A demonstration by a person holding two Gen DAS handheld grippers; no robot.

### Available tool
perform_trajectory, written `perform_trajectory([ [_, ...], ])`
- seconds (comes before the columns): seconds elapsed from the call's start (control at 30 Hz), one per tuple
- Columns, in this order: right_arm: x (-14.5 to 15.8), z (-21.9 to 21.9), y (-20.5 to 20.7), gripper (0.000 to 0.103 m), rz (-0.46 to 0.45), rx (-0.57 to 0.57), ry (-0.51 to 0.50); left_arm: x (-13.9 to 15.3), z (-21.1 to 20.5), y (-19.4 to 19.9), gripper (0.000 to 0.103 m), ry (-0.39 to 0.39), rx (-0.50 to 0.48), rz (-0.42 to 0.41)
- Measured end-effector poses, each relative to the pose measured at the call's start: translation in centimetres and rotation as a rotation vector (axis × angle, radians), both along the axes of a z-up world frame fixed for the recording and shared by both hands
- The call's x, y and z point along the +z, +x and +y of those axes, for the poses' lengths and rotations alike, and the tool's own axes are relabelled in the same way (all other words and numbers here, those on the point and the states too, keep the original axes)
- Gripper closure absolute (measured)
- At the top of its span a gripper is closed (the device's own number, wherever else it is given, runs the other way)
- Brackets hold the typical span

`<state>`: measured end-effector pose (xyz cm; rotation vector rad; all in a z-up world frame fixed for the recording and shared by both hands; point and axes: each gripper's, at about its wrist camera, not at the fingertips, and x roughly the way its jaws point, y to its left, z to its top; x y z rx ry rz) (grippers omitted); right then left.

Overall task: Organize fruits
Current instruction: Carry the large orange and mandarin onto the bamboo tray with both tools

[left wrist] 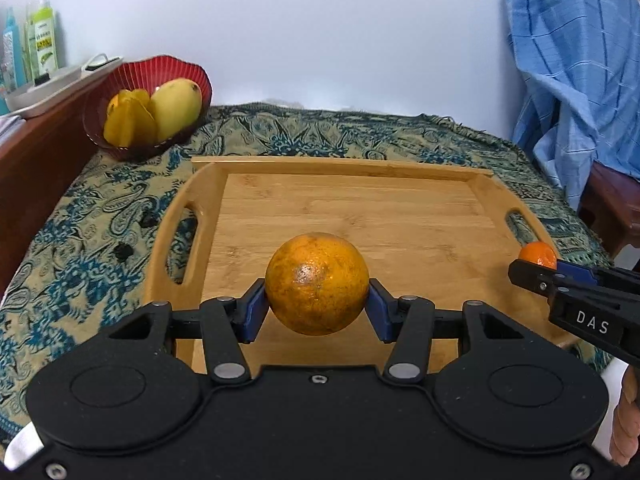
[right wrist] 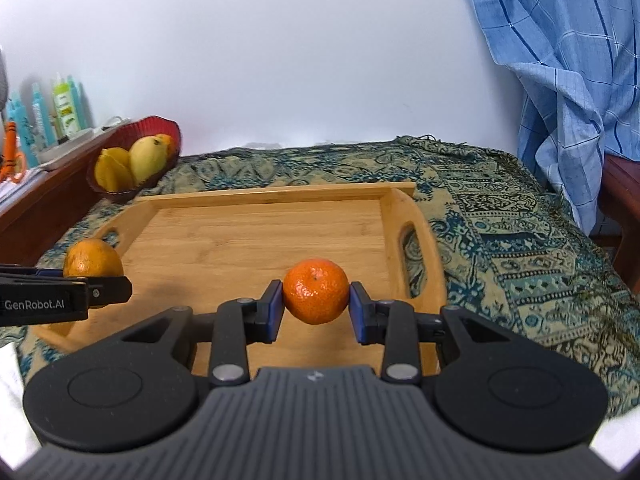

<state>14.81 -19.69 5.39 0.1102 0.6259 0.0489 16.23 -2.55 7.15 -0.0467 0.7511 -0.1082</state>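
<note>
A table covered by a patterned cloth (left wrist: 72, 248) in blue, black and tan fills most of both views, with a pale wall behind it. A blue checked fabric (left wrist: 576, 80) hangs over a piece of wooden furniture at the right edge.

On the cloth lies a wooden tray (left wrist: 360, 168) with a raised rim and a cut-out handle at each short end. Its floor is bare wood.

At the far left corner of the table stands a red basket (left wrist: 192, 76) holding a yellow mango (left wrist: 176, 104) and a yellow starfruit (left wrist: 128, 120). Behind the basket, on a wooden ledge, a pale tray carries several bottles (left wrist: 44, 40).

The left gripper (left wrist: 317, 300), black with blue pads, pinches a large mottled orange (left wrist: 317, 283) between its two fingers, one pad pressed against each side. The orange is held in the air above the near part of the tray.

The right gripper (right wrist: 316, 304), of the same build, pinches a small bright tangerine (right wrist: 316, 291) in the same way, a pad against each side. The tangerine hangs above the right side of the tray, near its right handle.

The two grippers are side by side, well apart. Part of a hand (left wrist: 626, 420) shows at the lower right of the left camera's view.
</note>
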Motion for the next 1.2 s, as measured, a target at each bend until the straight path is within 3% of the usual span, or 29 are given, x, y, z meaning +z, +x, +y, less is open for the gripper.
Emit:
perform_trajectory([
  [0.5,-1.1,-1.1,6.0,0.064,0.109,0.004,0.02,-0.8,-0.5,5.6,0.053,0.022,0.014,0.082],
  [1.2,-2.2,-0.3,7.2,0.063,0.159,0.058,-0.018,-1.8,-1.3,7.0,0.053,0.043,0.006,0.114],
])
